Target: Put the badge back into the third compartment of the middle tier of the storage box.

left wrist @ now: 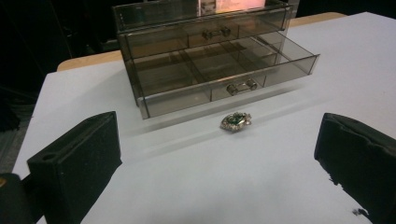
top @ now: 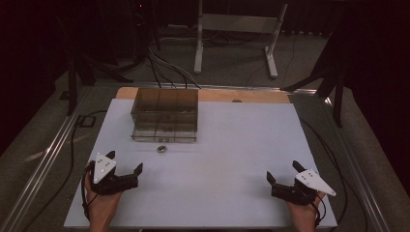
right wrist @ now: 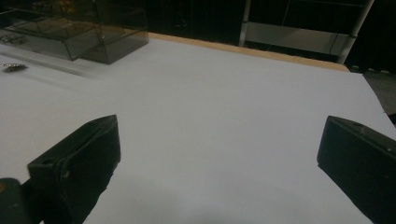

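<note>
- So the little brooch [top: 162,149], a sparkly thing with a green stone, is lying flat on the white table [top: 217,193], just in front of the smoky clear drawer box [top: 164,121].
- In the left gripper view the brooch [left wrist: 236,121] sits ahead of the jaws and between their lines, a bit right of centre, well short of being between the pads themselves.
- The box's [left wrist: 205,60] bottom drawer [left wrist: 224,74] is pulled out, and its handle is right behind the brooch. Top drawer looks pushed in.
- Left gripper [top: 124,166]: jaws spread wide, nothing in them, resting near the table's front left, with the brooch up and to the right of it.
- Right gripper [top: 284,177]: also gaping wide and holding nothing, parked at the front right, well apart from the brooch.
- From the right gripper view the brooch [right wrist: 13,68] is a tiny glint way off at the left edge, with the box [right wrist: 74,32] behind it.
- Each gripper has a hand behind it, coming in from the bottom edge.
</note>
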### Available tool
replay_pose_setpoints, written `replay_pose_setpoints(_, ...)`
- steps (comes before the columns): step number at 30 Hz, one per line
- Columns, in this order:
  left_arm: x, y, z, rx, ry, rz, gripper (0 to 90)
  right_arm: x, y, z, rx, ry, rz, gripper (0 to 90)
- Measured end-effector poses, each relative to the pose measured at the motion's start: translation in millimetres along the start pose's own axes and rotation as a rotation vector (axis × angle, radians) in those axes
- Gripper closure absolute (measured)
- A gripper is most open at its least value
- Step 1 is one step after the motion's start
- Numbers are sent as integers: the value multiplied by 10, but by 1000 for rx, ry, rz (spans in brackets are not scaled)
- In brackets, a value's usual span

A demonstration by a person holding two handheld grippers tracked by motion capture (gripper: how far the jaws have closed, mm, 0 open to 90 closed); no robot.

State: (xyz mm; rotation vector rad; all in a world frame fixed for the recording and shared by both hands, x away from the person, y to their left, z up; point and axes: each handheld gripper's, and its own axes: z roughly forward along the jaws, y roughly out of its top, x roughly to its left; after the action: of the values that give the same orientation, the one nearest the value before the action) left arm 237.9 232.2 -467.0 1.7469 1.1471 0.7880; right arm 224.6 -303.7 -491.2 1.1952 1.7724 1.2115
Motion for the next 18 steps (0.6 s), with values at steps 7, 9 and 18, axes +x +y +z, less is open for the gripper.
replay_pose_setpoints(7, -61, 56, 144, 13, -28, 3, 14, -3, 4, -6, -7, -4, 5, 0)
replay_pose_setpoints(9, -83, 64, 197, 22, -35, 5, 14, -6, 5, -10, -8, -6, 6, 0)
replay_pose_setpoints(18, -171, 96, 401, 54, -60, 18, 35, -25, 3, -8, -10, -13, 21, 0)
